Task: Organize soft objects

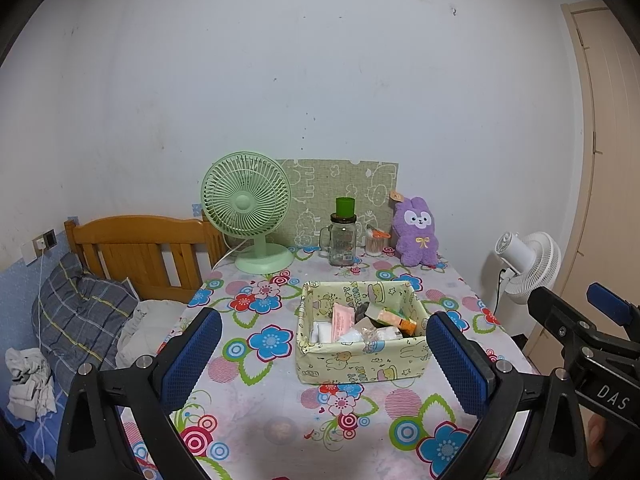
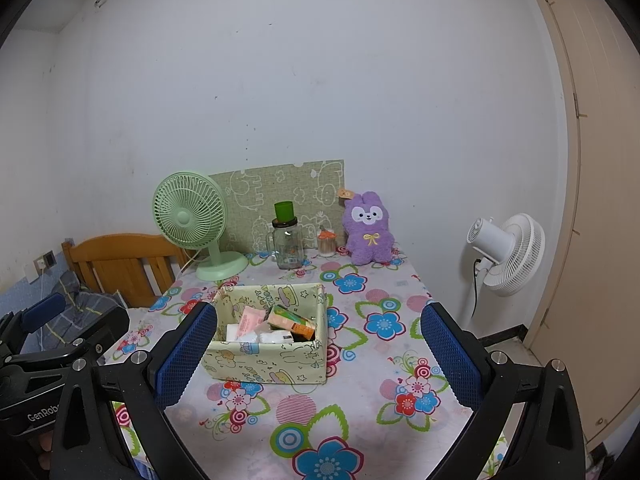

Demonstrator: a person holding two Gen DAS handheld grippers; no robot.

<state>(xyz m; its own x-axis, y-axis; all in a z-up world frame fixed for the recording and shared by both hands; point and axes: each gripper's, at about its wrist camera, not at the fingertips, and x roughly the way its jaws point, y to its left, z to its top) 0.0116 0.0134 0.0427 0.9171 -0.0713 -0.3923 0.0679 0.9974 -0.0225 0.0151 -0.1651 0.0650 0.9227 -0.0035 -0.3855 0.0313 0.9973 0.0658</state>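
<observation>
Both hand-held grippers hang over the near end of the desk [image 1: 248,412], spread wide with nothing in them: the left hand-held gripper [image 1: 324,358] frames the fabric storage box [image 1: 360,364], and the right hand-held gripper [image 2: 320,356] sits just to that box's right. The box is about mid-desk, packed with small packets, with bare floral cloth all around it, especially toward the near edge and the right side.

The purple plush bunny [image 1: 418,236] sits upright at the far edge by the wall, right of a glass jar [image 1: 343,242] with a green cup on top and a small swab pot [image 1: 375,242]. The green fan [image 1: 250,210] takes the far left corner. The left desk edge butts up to a bed with a plaid pillow [image 1: 80,316]; off the right edge stands a white fan [image 2: 506,254].
</observation>
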